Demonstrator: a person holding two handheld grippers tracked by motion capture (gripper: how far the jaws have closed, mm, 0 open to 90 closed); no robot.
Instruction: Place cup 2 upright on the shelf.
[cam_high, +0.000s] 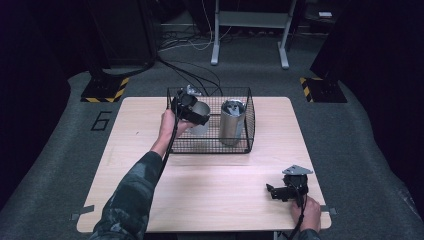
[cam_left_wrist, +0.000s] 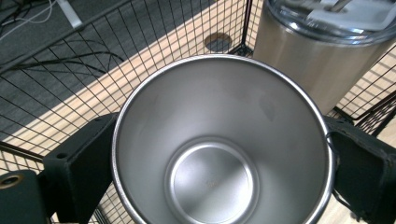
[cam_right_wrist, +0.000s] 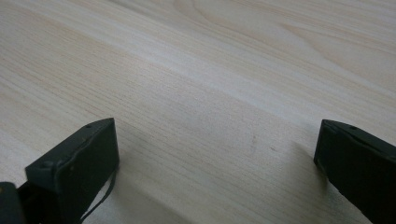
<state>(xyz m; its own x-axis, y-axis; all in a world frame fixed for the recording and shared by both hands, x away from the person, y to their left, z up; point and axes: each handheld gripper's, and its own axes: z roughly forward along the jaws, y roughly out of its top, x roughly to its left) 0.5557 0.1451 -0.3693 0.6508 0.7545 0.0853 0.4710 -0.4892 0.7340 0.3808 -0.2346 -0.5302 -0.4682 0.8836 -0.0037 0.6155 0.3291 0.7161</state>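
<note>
Inside the black wire basket (cam_high: 248, 116), at its left end, the left gripper (cam_high: 196, 116) grasps an open steel cup (cam_high: 200, 120), its 2 fingers (cam_left_wrist: 79, 163) pressed against opposite sides of the cup's wall just under the rim. In the left gripper view the cup (cam_left_wrist: 219, 149) is seen from above, empty, its round bottom bare and shiny. To the cup's right in the same basket stands a taller steel tumbler (cam_high: 232, 122) with a clear lid (cam_left_wrist: 336, 18), upright and close beside the cup but not touching it. The basket (cam_left_wrist: 140, 42) sits on the far middle part of the light wooden counter (cam_high: 210, 195). Well apart from the basket, near the counter's front right corner, the right gripper (cam_high: 280, 192) rests low over the bare wood in the person's hand (cam_high: 307, 212), its fingers (cam_right_wrist: 74, 163) spread wide with nothing between them, and the counter's grain (cam_right_wrist: 210, 93) runs beneath.
</note>
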